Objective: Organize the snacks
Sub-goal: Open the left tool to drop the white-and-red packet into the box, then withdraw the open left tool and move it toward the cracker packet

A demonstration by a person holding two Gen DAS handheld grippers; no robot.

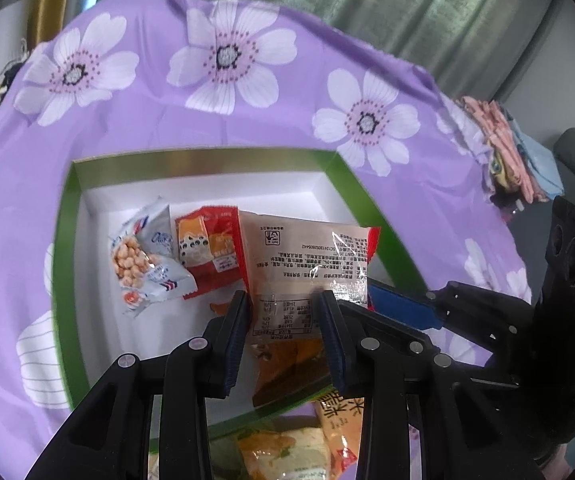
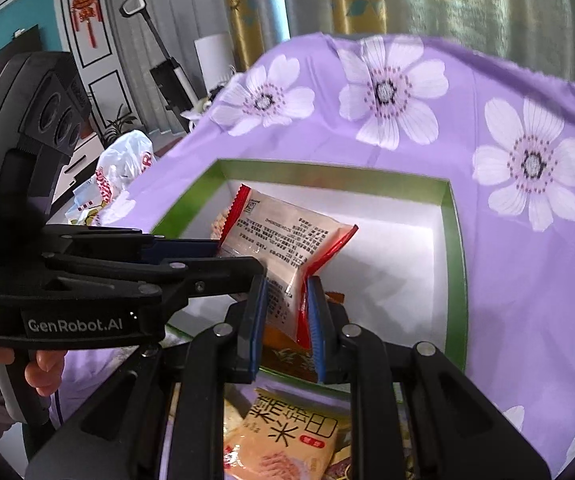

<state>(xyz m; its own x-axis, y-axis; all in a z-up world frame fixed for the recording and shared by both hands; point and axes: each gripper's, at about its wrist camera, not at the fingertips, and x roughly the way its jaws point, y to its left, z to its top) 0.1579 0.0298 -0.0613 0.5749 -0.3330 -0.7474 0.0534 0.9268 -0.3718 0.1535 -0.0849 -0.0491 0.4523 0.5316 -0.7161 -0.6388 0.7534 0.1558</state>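
Note:
A beige snack packet with red edges (image 1: 303, 256) hangs over the green-rimmed white box (image 1: 63, 264). Both grippers hold it. My left gripper (image 1: 285, 300) is shut on its printed lower part. In the right wrist view my right gripper (image 2: 287, 296) is shut on the red corner of the same packet (image 2: 275, 236), while the left gripper (image 2: 215, 256) grips its left edge. Inside the box lie a white-and-blue peanut packet (image 1: 143, 260), a red packet (image 1: 207, 248) and an orange-brown packet (image 1: 287, 364), partly hidden under the held one.
The box (image 2: 453, 264) sits on a purple floral cloth (image 1: 167, 128). A yellow packet with large characters (image 2: 287, 432) lies in front of the box, beneath my fingers. Folded cloths (image 1: 503, 148) are stacked at the cloth's right edge. A white plastic bag (image 2: 127, 160) lies beyond its left edge.

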